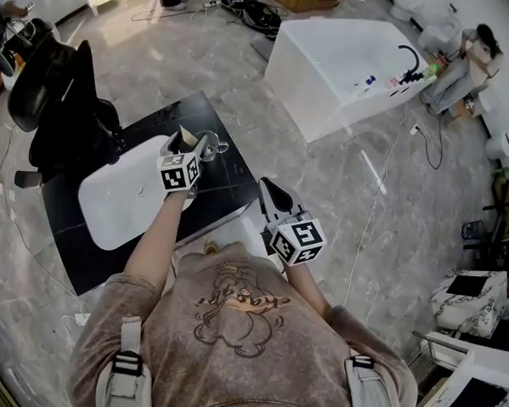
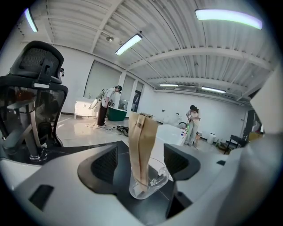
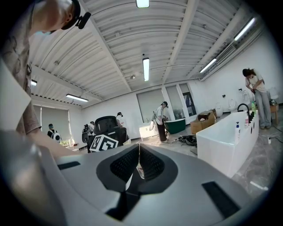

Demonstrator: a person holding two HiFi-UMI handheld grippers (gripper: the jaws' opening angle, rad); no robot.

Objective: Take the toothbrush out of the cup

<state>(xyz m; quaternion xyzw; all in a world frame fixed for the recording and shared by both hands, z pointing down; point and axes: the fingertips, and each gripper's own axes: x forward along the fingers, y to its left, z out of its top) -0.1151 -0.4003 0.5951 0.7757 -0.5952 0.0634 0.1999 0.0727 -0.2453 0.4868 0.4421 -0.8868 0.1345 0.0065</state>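
Left gripper: jaws wide apart, nothing gripped. I have it lined up on the glass cup, which shows in the gap between the two pads. Neither pad touches glass, and I cannot tell how far in the cup sits. The toothbrush, in a brown paper sleeve, stands in the cup leaning slightly, and its upper half rises well clear of the rim. I judge that free length to be the reason for this approach: the sleeve can be pinched above the rim without contact with the cup. Right gripper: jaws drawn together to a thin slit, holding nothing. It is held back near my body and well apart from the cup, so I judge it idle or in reserve to steady the glass. The toothbrush is not yet out of the cup. The cup stands near the back edge of a black countertop, just beside the far end of a white inset basin. The countertop is otherwise bare. The floor is glossy grey marble-pattern tile. A black office chair stands to the left, and a white bathtub with a dark tap lies beyond. People work in the background under ceiling strip lights.
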